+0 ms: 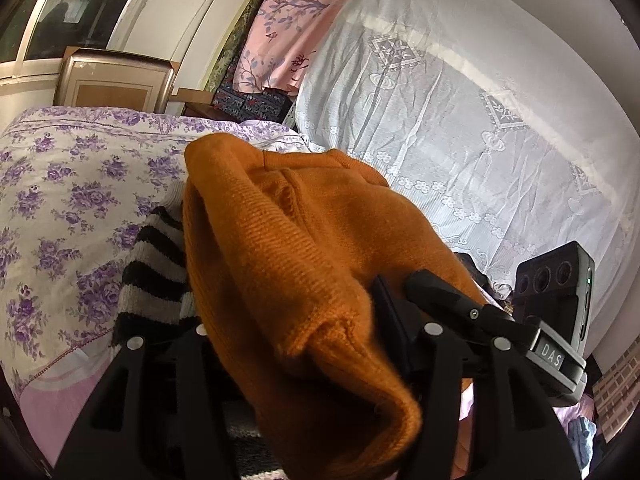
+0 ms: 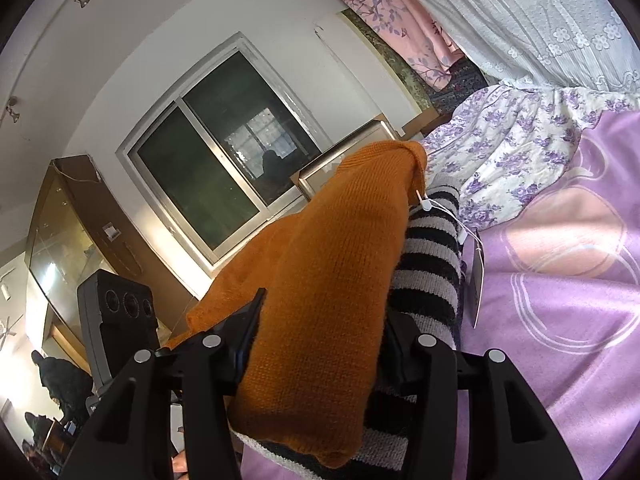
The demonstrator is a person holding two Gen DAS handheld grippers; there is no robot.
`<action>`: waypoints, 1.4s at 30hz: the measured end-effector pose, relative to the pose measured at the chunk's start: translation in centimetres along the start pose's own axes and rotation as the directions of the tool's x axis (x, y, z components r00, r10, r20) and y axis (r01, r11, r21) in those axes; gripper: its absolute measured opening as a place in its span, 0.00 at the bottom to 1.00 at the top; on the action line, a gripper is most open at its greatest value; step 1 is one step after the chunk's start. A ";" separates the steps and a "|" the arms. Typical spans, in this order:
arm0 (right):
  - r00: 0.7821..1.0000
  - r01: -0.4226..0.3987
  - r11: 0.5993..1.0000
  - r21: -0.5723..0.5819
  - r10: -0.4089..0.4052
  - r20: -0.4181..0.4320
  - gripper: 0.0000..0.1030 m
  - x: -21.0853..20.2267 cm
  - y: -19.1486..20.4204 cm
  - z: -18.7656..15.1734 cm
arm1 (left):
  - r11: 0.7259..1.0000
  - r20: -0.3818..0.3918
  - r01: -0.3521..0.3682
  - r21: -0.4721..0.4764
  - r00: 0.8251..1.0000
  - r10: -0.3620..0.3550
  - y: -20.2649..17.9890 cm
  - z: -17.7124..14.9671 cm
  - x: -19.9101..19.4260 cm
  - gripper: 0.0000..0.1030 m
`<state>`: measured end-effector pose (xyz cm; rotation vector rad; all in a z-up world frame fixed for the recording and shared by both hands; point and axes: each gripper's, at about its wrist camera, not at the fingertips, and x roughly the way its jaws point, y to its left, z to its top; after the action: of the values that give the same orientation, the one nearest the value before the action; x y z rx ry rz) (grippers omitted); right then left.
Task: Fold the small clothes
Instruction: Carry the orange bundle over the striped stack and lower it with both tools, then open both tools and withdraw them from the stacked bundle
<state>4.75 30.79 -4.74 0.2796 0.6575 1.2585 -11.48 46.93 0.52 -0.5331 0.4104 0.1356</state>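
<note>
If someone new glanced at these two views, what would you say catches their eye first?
The orange knit sweater dominates, bunched between the fingers of both the left gripper and the right gripper. Beneath it lies a black-and-white striped knit on the lilac bedsheet, with a purple-flowered quilt beyond.

Orange knit sweater [image 1: 304, 240]. Black-and-grey striped knit garment [image 2: 430, 276] beneath. White quilt [image 1: 68, 184] with purple flowers. Lilac sheet [image 2: 560, 288], pale circle print. Pink cloth [image 1: 288, 28], purple branches. White lace curtain [image 1: 460, 100]. Black grippers.
</note>
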 end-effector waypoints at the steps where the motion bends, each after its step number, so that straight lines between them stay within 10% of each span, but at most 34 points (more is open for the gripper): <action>1: 1.000 0.001 1.000 0.000 -0.001 0.000 0.50 0.0 0.0 0.0 | 1.000 -0.003 -0.002 -0.003 1.000 0.002 0.0 0.0 0.0 0.53; 34: 0.995 0.098 0.987 -0.128 -0.100 -0.003 0.62 -0.7 2.7 -0.6 | 0.986 -0.006 -0.159 -0.055 0.987 0.159 -1.4 0.1 -0.7 0.65; 42: 0.978 0.205 0.957 -0.205 -0.190 0.091 0.80 -3.1 5.2 -0.7 | 0.966 0.013 -0.254 -0.055 0.967 0.255 -2.8 -0.3 -3.0 0.71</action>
<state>-0.21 29.34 -1.58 0.0777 0.4722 1.1105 -13.67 44.28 2.83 -0.5291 0.4558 0.4000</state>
